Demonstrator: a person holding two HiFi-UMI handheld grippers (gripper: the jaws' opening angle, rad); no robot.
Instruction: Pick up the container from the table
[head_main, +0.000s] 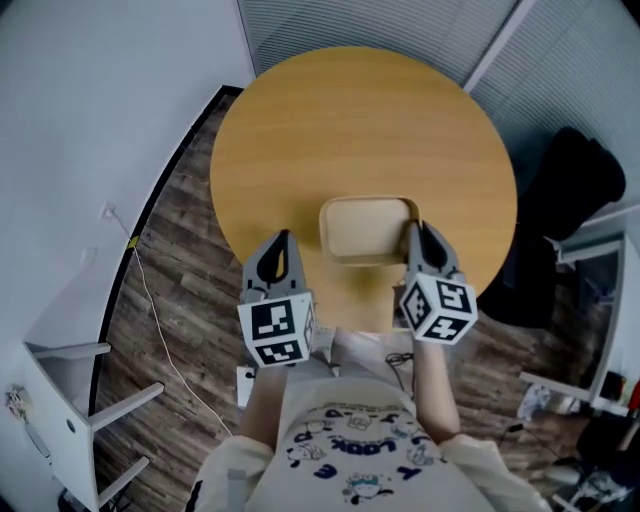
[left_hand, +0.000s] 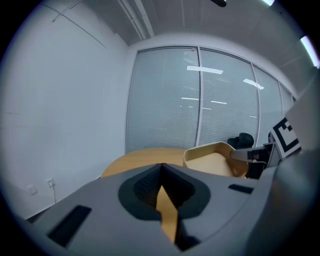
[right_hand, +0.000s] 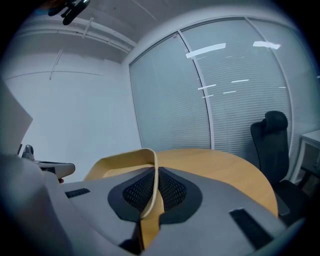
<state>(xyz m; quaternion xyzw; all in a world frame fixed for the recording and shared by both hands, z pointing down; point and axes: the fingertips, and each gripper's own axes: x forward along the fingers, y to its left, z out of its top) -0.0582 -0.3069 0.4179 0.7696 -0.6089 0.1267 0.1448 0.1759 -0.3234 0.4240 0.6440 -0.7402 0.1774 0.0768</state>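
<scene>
Round wooden counter (head_main: 300, 120), bare except for one thing. Shallow, open, tan container (head_main: 365, 228) near the front edge, a little right of the middle and well in from the left and right edges. Not possible to tell from these views whether flat on the wood or already just clear of it.

Right tongs (head_main: 418, 240) clenched on the container's right wall. Thin rim pinched between the ribbed pads (right_hand: 172, 192), curving away to the left in the right gripper view. Left tongs (head_main: 278, 250) over the front-left edge of the counter, beside the container but apart from it. Pressed together at the tips on nothing, with only a sliver of wood showing behind.

Probably at the start of the lift, with a hold on one wall only, far from the container's middle. Main risk: sagging or swinging down on the free left side once raised, then twisting in the pads. Second risk: bending of the thin wall under its own load and slipping out, most likely with a quick jerk upward or a slack pinch. So close to the front edge, could then drop past the counter toward the floor. No ready help from the left tongs, shut and off to the side.
</scene>
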